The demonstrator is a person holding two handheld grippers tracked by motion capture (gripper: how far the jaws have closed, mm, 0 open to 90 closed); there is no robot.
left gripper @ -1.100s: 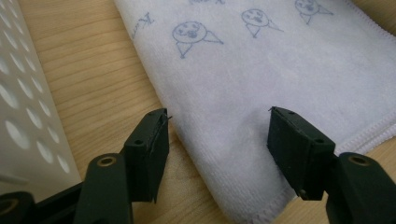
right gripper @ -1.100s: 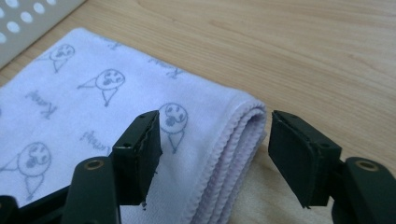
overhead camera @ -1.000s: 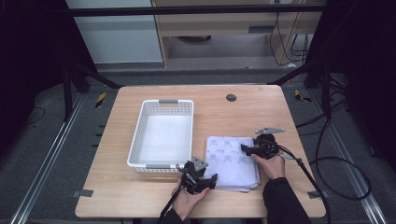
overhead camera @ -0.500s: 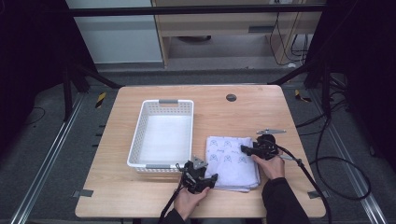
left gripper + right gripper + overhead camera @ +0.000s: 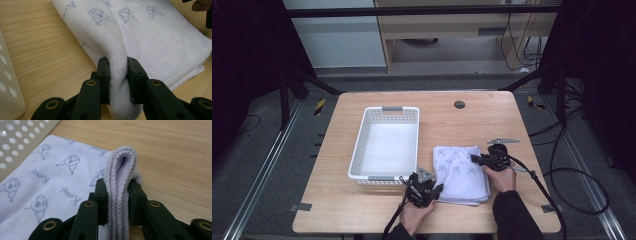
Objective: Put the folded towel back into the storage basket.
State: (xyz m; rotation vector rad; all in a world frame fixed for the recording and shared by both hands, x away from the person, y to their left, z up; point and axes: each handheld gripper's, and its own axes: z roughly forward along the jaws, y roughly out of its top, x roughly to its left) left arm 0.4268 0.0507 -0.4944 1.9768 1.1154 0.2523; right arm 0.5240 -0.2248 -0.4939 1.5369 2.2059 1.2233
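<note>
Both grippers, left gripper at 7 o'clock and right gripper at 2 o'clock, pinch the folded towel, probably to lift it level.

On the table, a basket sits left of centre, its long sides running away from the person. Just right of it, toward the near edge, lies a folded towel. A round hole sits in the tabletop behind the towel, near the far edge. The left gripper is at the towel's near left corner, just in front of the basket's near right corner, its jaws closed on a fold of cloth. The right gripper is at the towel's right edge, pinching the layered hem there. Cables trail off the table's right side to the floor.
</note>
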